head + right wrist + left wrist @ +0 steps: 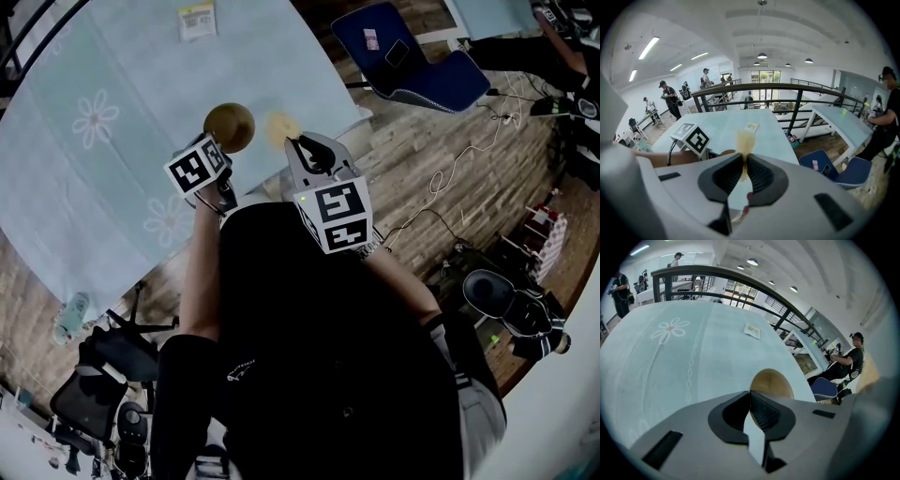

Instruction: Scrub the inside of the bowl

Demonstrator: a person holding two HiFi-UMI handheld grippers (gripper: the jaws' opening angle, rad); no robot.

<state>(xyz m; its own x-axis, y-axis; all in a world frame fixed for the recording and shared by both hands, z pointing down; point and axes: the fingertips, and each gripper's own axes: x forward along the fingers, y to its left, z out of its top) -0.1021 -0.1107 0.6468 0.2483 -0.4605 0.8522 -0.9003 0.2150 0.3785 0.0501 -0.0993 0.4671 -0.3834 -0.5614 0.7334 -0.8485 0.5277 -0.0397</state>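
A round brown wooden bowl [229, 127] is held up over the light blue tablecloth [112, 122]. My left gripper [218, 148] has its jaws closed on the bowl's near rim. In the left gripper view the bowl [772, 383] rises as a dome just past the pinched fingertips of the left gripper [751, 397]. Just right of the bowl, my right gripper [302, 142] is shut on a pale yellow sponge [279, 125]. That sponge [745, 139] sticks out beyond the jaws of the right gripper [743, 161], and a sliver of the bowl [726, 152] shows beside it.
A small printed card [197, 21] lies far back on the table. A blue chair [412, 61] stands right of the table, cables [459, 169] trail over the wooden floor, and a black office chair [103, 375] sits at lower left. A dark railing [740, 282] runs behind.
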